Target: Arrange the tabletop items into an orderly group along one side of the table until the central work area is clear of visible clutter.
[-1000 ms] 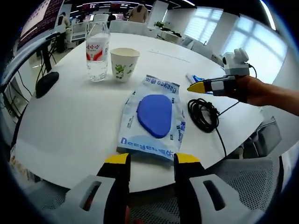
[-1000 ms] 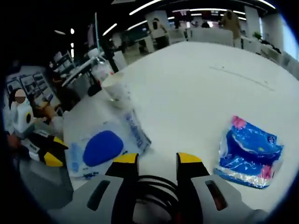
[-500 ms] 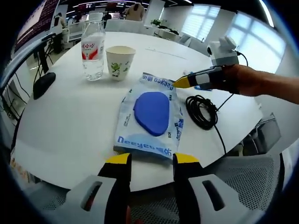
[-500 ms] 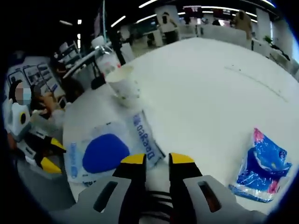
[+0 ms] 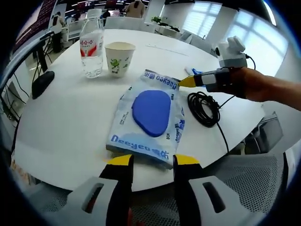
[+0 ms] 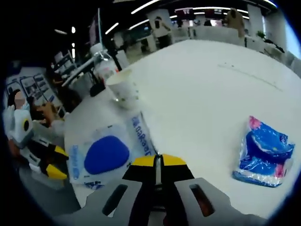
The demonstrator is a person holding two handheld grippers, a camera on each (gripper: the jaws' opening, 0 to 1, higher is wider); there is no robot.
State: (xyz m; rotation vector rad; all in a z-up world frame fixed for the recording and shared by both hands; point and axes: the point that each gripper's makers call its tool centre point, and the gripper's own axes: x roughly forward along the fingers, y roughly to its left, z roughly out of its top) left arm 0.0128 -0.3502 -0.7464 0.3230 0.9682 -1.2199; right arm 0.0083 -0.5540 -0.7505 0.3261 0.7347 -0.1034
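Note:
A white and blue wipes pack lies on the round white table just beyond my open left gripper. A coil of black cable rests to its right. My right gripper, held in a hand, hovers over the cable's far edge with its tip beside the pack. In the right gripper view the right gripper is shut, with nothing showing between its tips. The pack lies ahead to the left and a blue tissue pack to the right. My left gripper shows at the table's edge.
A water bottle and a paper cup stand together at the far left, with a black mouse near the left edge. Office desks, chairs and people are in the background. A mesh chair sits below the table's near edge.
My right gripper's jaws have closed from open to shut, over the cable. My left gripper stays open; its view has shifted slightly.

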